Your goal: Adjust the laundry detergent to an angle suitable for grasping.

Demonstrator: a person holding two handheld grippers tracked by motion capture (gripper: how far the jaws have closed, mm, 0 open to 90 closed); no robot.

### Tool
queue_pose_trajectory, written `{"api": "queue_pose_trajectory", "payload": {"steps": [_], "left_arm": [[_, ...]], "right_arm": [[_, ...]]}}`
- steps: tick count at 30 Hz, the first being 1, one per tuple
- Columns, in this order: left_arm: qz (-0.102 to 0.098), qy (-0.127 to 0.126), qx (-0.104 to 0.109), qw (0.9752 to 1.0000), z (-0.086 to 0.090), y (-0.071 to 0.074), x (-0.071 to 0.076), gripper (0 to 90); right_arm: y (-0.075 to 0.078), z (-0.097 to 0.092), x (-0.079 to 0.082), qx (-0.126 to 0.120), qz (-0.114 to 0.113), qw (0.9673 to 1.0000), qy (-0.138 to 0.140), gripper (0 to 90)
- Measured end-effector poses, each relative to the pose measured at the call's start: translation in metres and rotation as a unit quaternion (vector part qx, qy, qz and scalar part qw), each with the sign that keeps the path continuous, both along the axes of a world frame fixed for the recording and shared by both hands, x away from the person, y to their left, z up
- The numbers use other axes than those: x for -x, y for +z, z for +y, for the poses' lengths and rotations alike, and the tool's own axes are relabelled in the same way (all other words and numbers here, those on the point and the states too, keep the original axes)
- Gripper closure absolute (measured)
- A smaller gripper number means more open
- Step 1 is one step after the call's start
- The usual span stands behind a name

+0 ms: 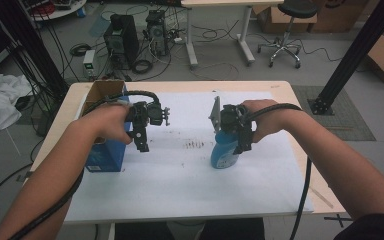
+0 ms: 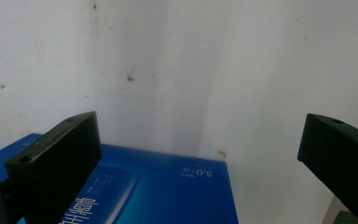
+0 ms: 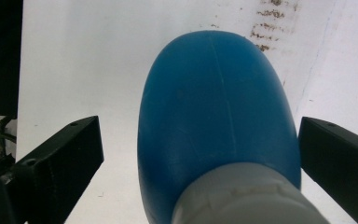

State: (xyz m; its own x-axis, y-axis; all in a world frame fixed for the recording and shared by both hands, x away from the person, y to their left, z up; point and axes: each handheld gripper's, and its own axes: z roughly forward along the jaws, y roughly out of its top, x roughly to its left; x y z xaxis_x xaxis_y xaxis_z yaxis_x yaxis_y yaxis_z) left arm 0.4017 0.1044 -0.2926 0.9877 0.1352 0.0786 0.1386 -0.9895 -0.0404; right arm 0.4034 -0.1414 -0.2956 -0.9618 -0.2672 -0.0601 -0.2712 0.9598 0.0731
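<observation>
Two grippers spread wide, nothing clamped
Right gripper (image 3: 198, 154) should be centred on blue bottle (image 3: 214, 107) before closing; left gripper (image 2: 198, 149) waits above blue box (image 2: 168, 191)

Table (image 1: 300, 107): pale wood top, its bare rim showing around the sheet.
Sheet (image 1: 180, 190): white paper over most of the table, with dark smudges near its middle.
Blue bottle (image 1: 224, 152): upright on the sheet, right of the smudges.
Blue box (image 1: 106, 155): standing at the sheet's left edge, well apart from the blue bottle.
</observation>
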Motion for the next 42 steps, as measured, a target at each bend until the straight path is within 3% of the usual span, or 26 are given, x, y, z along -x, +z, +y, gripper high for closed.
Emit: {"api": "queue_pose_trajectory", "payload": {"steps": [22,25,42], "left_arm": [[-0.003,-0.001,-0.001,1.0000,-0.0018,0.0001,-0.0005,0.0],[-0.002,0.000,-0.001,1.0000,-0.0014,0.0003,-0.0002,0.1],[-0.002,0.002,-0.002,1.0000,0.0007,-0.0009,-0.0007,0.0]], "right_arm": [[0.0016,0.0005,0.0007,0.001,-0.006,0.9999,0.011,16.9],[0.0017,0.0001,0.0007,0.001,0.000,0.9999,0.013,22.6],[0.0008,-0.0011,-0.0015,-0.001,0.002,0.9999,0.016,31.1]]}}
